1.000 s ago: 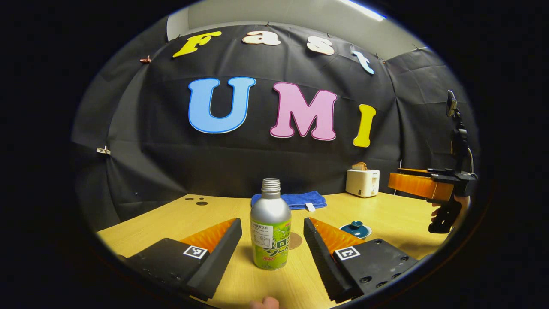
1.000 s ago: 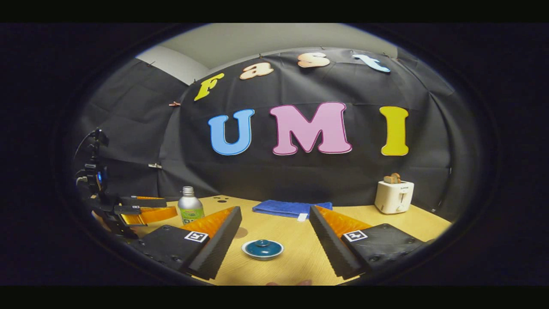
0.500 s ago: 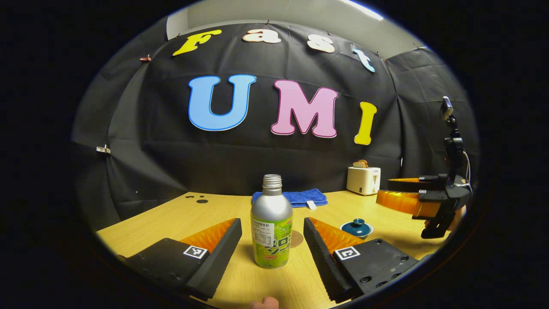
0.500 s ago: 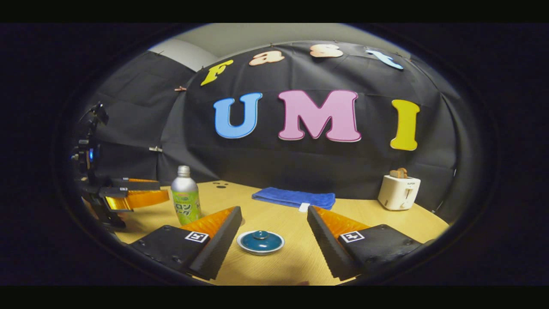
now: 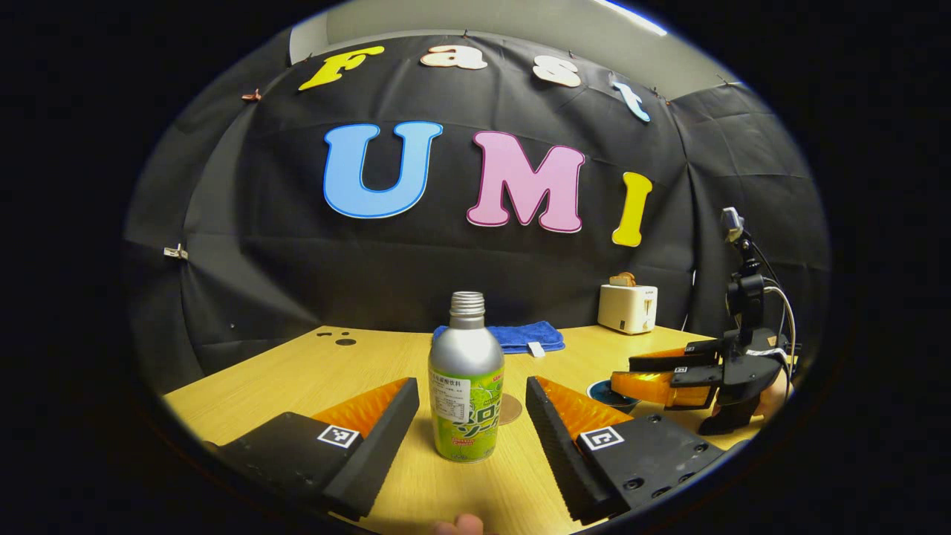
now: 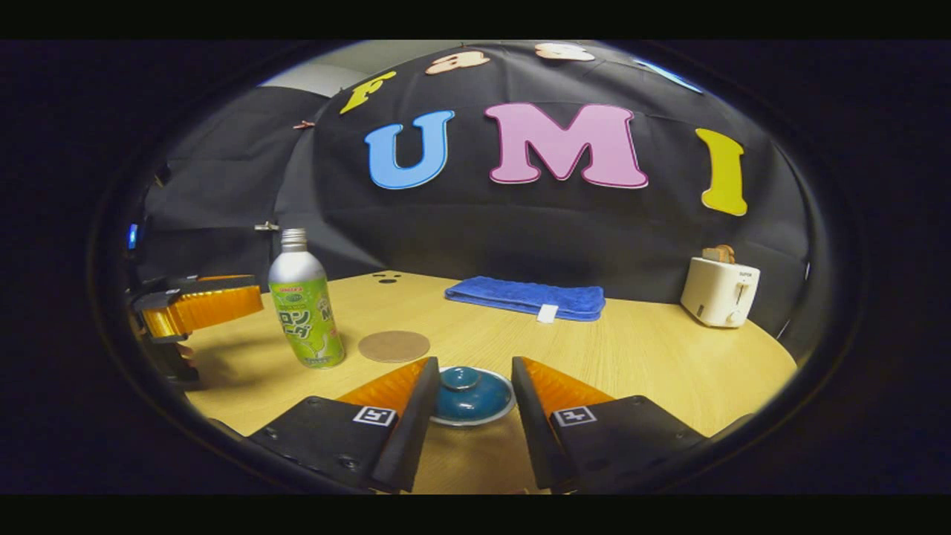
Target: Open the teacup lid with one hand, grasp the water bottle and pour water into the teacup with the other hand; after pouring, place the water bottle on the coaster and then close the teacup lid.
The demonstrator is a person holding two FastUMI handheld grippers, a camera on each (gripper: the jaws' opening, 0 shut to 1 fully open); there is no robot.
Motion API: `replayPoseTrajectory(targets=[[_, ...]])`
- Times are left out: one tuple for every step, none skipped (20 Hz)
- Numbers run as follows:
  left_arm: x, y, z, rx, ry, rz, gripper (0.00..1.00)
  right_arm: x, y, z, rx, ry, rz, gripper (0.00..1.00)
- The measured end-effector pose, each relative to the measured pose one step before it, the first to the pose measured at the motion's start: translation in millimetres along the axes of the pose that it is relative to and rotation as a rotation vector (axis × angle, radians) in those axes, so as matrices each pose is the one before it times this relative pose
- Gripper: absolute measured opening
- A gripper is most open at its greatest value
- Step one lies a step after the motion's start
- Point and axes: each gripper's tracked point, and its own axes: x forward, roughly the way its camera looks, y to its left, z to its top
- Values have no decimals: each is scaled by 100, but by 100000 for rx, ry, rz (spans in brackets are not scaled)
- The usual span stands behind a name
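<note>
A silver bottle [image 5: 466, 394] with a green label and no cap stands upright on the table, between the spread fingers of my left gripper [image 5: 470, 388], which is open and not touching it. Behind the bottle a round brown coaster [image 5: 510, 409] peeks out; in the right gripper view the coaster [image 6: 394, 346] lies just right of the bottle [image 6: 304, 312]. The teal teacup with its lid [image 6: 469, 394] sits low between the fingers of my right gripper [image 6: 468, 368], which straddle the lid closely; the lid's knob is free. From the left gripper view the right gripper [image 5: 654, 375] hangs over the teacup [image 5: 603, 391].
A folded blue towel [image 6: 527, 297] lies at the back of the wooden table [image 6: 639, 357], and a white toaster [image 6: 719, 293] stands at the back right. The left gripper [image 6: 200, 305] and the hand holding it sit at the table's left edge.
My right gripper has come down and forward onto the teacup, and its fingers have narrowed around the lid. The left gripper has hardly moved and stays open around the bottle.
</note>
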Motion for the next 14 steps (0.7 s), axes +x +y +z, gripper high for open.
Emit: replayPoseTrajectory(targets=[[73, 1, -152, -51, 103, 92, 92, 110, 174, -61, -170, 403, 267, 62], [41, -16, -10, -82, 105, 52, 93, 146, 140, -109, -519, 700, 159, 61], [9, -11, -56, -117, 132, -60, 93, 212, 165, -87, -451, 773, 272, 61], [46, -8, -52, -21, 187, -69, 92, 242, 389, -71, -154, 647, 908, 61], [31, 19, -81, 8, 197, 19, 92, 155, -75, -1, -100, 234, -828, 61], [46, 4, -9, -9, 120, -20, 92, 285, 110, -203, -621, 720, -234, 52], [27, -7, -116, -23, 129, -7, 92, -250, 227, -84, 176, 1043, 917, 49], [46, 18, -42, -73, 170, 81, 92, 209, -97, 43, 61, -510, -73, 37], [44, 8, -127, -136, 158, 164, 92, -169, 4, 120, -127, 136, 354, 34], [85, 6, -53, -96, 357, 85, 92, -290, 57, 94, 435, -93, 69, 39], [63, 38, -192, -65, 357, 128, 92, -19, 8, 12, 521, 15, 334, 33], [57, 35, -40, -26, 296, 205, 92, -105, -64, 116, 773, -345, -10, 29], [57, 20, -178, 81, 214, 197, 92, -62, -41, 226, 1041, -779, 430, 29], [55, 17, -28, 118, 282, 139, 93, -289, 10, 572, 967, -2516, 574, 34]])
